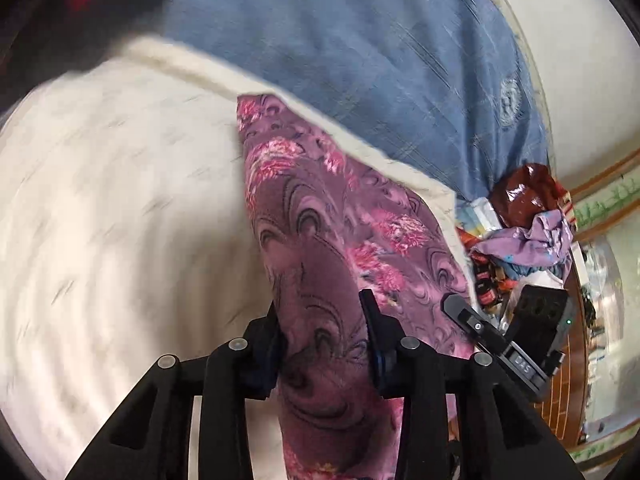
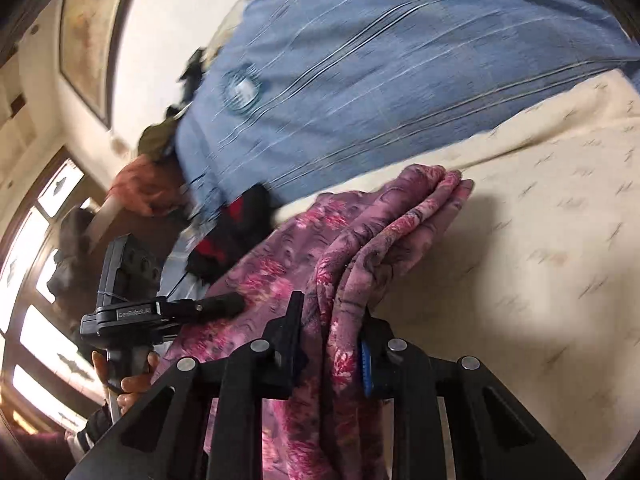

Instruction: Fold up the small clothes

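The purple floral garment [image 1: 320,240] is hanging between the 2 hand-held grippers, lifted above a cream bedsheet [image 1: 120,200] with small dark flecks. In the left wrist view, the left hand-held gripper [image 1: 320,344] is closing its narrowed jaws on a thick gathered band of the cloth, and the fabric is filling the gap between its pads. In the right wrist view, the right hand-held gripper [image 2: 332,344] is pinching several bunched layers of the same garment [image 2: 360,240], with folded edges spilling forward over the sheet [image 2: 540,240] and casting a shadow there. A blue striped blanket [image 1: 360,60] is lying across the bed beyond the garment, touching the sheet along its edge. A black and red cloth [image 2: 228,232] is sitting near the blanket's border. Each camera is catching the other gripper beside the fabric; a hand [image 2: 128,384] is gripping the handle of the left one. A heap of mixed clothes [image 1: 528,232] is piled at the far right of the bed. Both views are blurred.
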`<state>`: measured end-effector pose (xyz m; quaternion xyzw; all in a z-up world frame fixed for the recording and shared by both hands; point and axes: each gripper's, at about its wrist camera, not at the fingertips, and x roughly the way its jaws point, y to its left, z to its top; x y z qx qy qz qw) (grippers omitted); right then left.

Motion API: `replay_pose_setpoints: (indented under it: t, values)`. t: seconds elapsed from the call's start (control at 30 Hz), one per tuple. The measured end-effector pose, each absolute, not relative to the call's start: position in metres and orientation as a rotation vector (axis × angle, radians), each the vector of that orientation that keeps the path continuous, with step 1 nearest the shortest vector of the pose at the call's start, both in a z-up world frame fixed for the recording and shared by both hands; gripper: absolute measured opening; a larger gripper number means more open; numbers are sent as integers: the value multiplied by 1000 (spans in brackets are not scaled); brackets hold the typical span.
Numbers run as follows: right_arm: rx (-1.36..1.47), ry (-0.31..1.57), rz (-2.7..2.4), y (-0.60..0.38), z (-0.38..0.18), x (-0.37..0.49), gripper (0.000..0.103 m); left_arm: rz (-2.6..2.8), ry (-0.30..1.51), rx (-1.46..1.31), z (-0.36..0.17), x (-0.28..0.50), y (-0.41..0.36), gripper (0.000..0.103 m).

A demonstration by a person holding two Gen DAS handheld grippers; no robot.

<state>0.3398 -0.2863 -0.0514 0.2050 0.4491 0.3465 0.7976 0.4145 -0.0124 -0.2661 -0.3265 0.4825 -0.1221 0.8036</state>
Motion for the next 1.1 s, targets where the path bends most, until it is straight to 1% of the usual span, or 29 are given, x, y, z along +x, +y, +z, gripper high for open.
replay_pose_setpoints:
  t: [0.07, 0.1, 0.13, 0.2, 0.23, 0.27, 0.33, 0.4, 0.47, 0.5, 0.57, 0.63, 0.67, 0.7, 0.73, 0.8, 0.83, 0.9, 1.0, 1.1]
  values:
    - [436, 1018, 731, -279, -72, 329, 25, -209, 1106, -672, -288, 395, -4, 37]
    - [410, 1075, 682, -274, -89, 323, 28, -173, 1150, -650, -304, 388, 1, 42]
    - [384, 1120, 631, -273, -104, 318, 32, -197, 1148, -691, -312, 382, 8, 42]
    - [464, 1106, 605, -285, -108, 311, 35, -220, 1120, -774, -308, 372, 23, 41]
    - [465, 1106, 573, -289, -104, 309, 40, -220, 1099, -764, -297, 369, 27, 41]
    - [446, 1087, 537, -293, -93, 307, 43, -210, 1072, -734, -287, 368, 29, 39]
    - [409, 1006, 513, -294, -69, 305, 43, -192, 982, -644, -254, 366, 27, 43]
    - [355, 906, 553, -283, -40, 307, 42, -191, 931, -570, -230, 373, 18, 52]
    - [293, 867, 587, -265, -29, 315, 39, -187, 914, -505, -219, 390, 2, 53]
    - [261, 868, 592, -253, -29, 320, 39, -189, 925, -481, -218, 395, -6, 53]
    - [226, 903, 585, -233, -43, 336, 36, -181, 986, -428, -230, 413, -24, 51]
    - [190, 956, 550, -230, -65, 343, 35, -145, 1055, -398, -254, 441, -37, 51]
    - [160, 991, 523, -228, -80, 349, 30, -134, 1087, -398, -266, 450, -39, 49]
    - [155, 1013, 515, -228, -92, 354, 29, -135, 1084, -402, -270, 463, -49, 49]
    - [191, 977, 527, -233, -94, 355, 28, -135, 1064, -389, -267, 466, -54, 49]
    - [231, 990, 532, -240, -94, 354, 27, -141, 1070, -358, -260, 465, -60, 49]
    - [240, 992, 525, -242, -91, 353, 27, -157, 1068, -355, -255, 459, -59, 49]
    - [219, 967, 539, -245, -75, 343, 33, -205, 1049, -361, -246, 441, -56, 49]
    - [163, 925, 599, -247, -59, 310, 33, -265, 1006, -347, -231, 392, -50, 51]
    - [125, 962, 602, -250, -68, 285, 33, -240, 983, -270, -233, 343, -47, 52]
